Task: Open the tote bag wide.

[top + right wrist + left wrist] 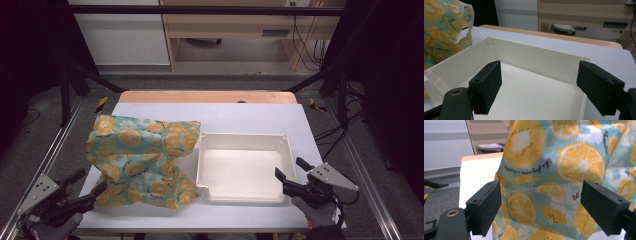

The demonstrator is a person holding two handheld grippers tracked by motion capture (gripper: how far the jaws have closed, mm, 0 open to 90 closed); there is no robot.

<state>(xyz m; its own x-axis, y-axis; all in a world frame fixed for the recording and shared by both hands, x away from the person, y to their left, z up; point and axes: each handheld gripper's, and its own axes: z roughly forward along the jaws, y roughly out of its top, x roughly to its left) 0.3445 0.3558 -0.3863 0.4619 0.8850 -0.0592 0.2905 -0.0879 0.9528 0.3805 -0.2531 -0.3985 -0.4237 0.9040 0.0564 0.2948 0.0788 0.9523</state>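
A crumpled teal cloth printed with orange slices (142,160) lies on the left half of the white table and stands up in folds. Right beside it sits an empty white rectangular tray (245,136). My left gripper (86,184) is at the near left corner, open, its jaws pointing at the cloth's near edge. In the left gripper view the cloth (564,162) rises just beyond the open left gripper (541,207), untouched by the pads. My right gripper (291,168) is open at the tray's near right corner. The right gripper view looks into the tray (536,57) through the open right gripper (539,87).
The white table (250,112) ends in a wooden strip (205,96) at the far side. Metal frame rails (365,175) run along both sides. Bare table lies behind the tray and along the near edge. Cabinets and cables stand on the floor beyond.
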